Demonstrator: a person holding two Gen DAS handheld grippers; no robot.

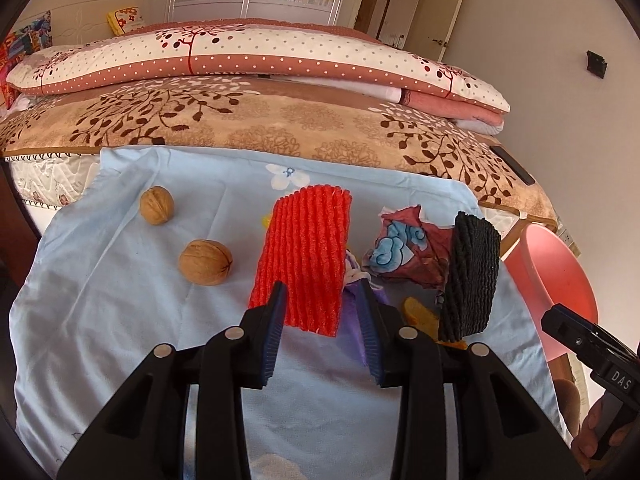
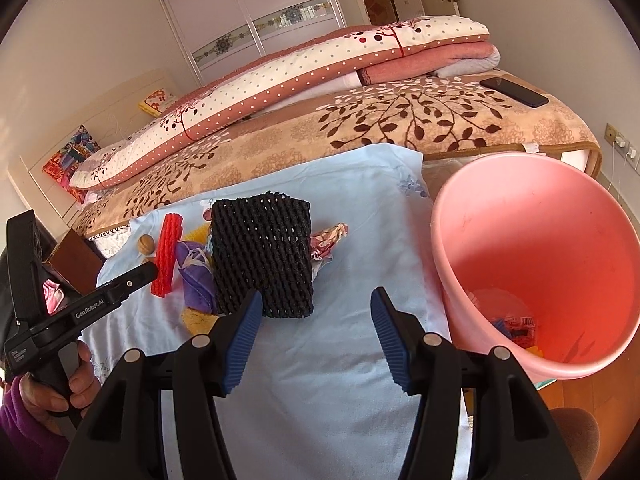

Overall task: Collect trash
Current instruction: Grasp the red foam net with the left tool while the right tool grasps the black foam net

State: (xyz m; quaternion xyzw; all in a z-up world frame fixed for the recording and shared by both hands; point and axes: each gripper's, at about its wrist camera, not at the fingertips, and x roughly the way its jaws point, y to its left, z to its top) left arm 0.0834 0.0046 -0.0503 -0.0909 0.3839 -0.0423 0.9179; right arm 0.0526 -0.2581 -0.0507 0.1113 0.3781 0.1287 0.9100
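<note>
A red foam net sleeve (image 1: 304, 256) stands on the light blue cloth (image 1: 120, 300); it also shows in the right wrist view (image 2: 167, 256). My left gripper (image 1: 322, 300) is open, its left finger touching the sleeve's lower front. A black foam net sleeve (image 2: 262, 256) stands in front of my right gripper (image 2: 316, 304), which is open with its left finger at the sleeve's lower edge. The black sleeve also shows in the left wrist view (image 1: 470, 276). A crumpled red-blue wrapper (image 1: 404, 252), a purple wrapper (image 2: 196, 276) and yellow peel (image 1: 420, 312) lie between the sleeves.
Two walnuts (image 1: 157, 205) (image 1: 205, 262) lie on the cloth to the left. A pink bucket (image 2: 540, 256) with some trash inside stands right of the cloth. A bed with folded quilts (image 1: 248, 56) is behind, a phone (image 2: 514, 92) on it.
</note>
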